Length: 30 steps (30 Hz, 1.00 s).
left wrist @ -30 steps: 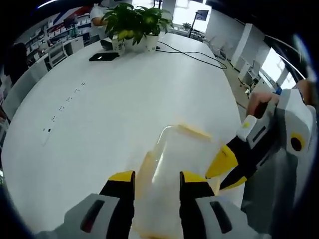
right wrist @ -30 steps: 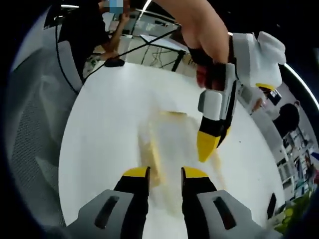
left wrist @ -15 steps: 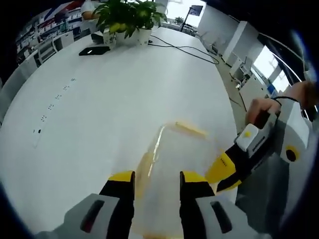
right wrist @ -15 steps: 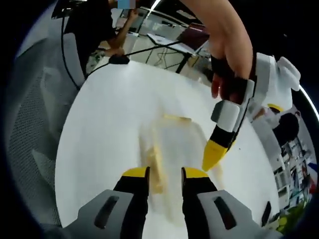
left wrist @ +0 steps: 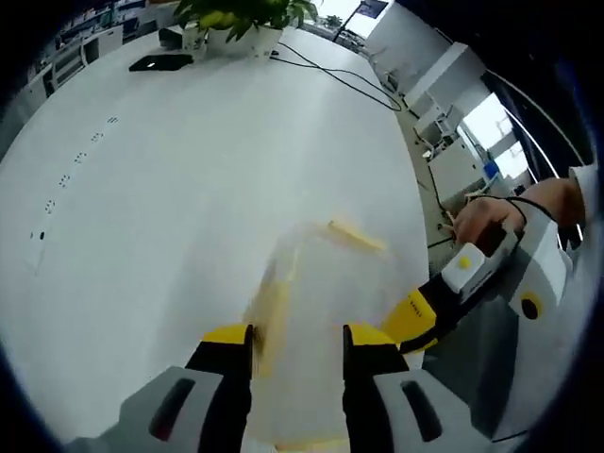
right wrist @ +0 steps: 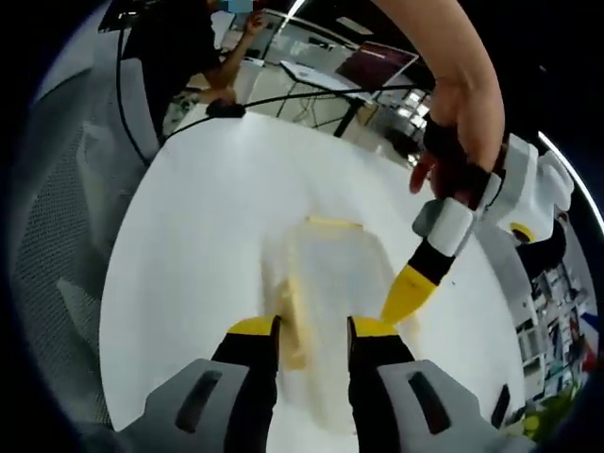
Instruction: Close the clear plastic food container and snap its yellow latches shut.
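Observation:
The clear plastic container point(left wrist: 326, 293) lies on the white table point(left wrist: 170, 189) just beyond my left gripper point(left wrist: 298, 338), whose jaws stand open above its near end. Yellow latches point(left wrist: 357, 236) show at its far end and along its left side point(left wrist: 269, 311). My right gripper point(left wrist: 415, 316) reaches in from the right, its yellow tips at the container's right edge. In the right gripper view the container point(right wrist: 340, 278) sits ahead of my open right gripper point(right wrist: 314, 330), with the left gripper point(right wrist: 411, 294) pointing down at its right side. The container is blurred; I cannot tell if the lid is seated.
Potted plants point(left wrist: 241, 14), a dark flat device point(left wrist: 156, 62) and a black cable point(left wrist: 349, 83) lie at the table's far end. A person point(right wrist: 184, 57) sits past the table's far edge. Grey mesh chairs point(right wrist: 66, 217) stand along the table's side.
Both views have shifted with the hands. In the right gripper view the left gripper has moved right and lower beside the container. The container has stayed put on the table.

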Available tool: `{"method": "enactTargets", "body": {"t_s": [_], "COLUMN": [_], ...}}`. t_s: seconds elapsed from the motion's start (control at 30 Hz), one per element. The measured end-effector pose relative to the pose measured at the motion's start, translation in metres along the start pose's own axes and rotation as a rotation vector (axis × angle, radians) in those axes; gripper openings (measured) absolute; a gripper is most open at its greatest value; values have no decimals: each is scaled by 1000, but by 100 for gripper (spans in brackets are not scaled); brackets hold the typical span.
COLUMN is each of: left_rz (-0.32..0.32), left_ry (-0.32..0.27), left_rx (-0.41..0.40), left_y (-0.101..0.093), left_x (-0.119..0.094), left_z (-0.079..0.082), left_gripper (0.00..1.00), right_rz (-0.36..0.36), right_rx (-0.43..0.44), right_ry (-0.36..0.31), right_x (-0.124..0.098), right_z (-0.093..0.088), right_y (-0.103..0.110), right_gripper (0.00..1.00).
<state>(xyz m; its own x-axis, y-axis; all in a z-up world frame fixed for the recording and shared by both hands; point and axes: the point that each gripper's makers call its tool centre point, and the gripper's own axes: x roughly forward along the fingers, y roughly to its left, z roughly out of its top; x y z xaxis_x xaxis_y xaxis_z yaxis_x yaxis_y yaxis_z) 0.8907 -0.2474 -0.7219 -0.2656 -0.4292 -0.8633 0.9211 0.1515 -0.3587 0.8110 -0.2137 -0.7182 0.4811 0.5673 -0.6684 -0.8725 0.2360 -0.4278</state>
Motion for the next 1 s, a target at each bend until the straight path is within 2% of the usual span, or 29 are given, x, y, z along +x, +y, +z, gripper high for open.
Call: {"method": "enactTargets", "body": {"t_s": [0.33, 0.73, 1.0], "left_rz": [-31, -29, -15], "left_ry": [44, 71, 122], "left_rx": [12, -5, -9], "left_y": [1, 0, -5], "left_x": [1, 1, 3], "left_z": [1, -2, -4], "left_gripper": [32, 30, 31], "right_rz": [0, -12, -15], "right_rx": [-37, -58, -67], "right_ry": [-1, 14, 22], "right_x": [1, 3, 3], "right_z": [0, -1, -1], "right_y": [0, -1, -2], "right_gripper": [25, 24, 23]}}
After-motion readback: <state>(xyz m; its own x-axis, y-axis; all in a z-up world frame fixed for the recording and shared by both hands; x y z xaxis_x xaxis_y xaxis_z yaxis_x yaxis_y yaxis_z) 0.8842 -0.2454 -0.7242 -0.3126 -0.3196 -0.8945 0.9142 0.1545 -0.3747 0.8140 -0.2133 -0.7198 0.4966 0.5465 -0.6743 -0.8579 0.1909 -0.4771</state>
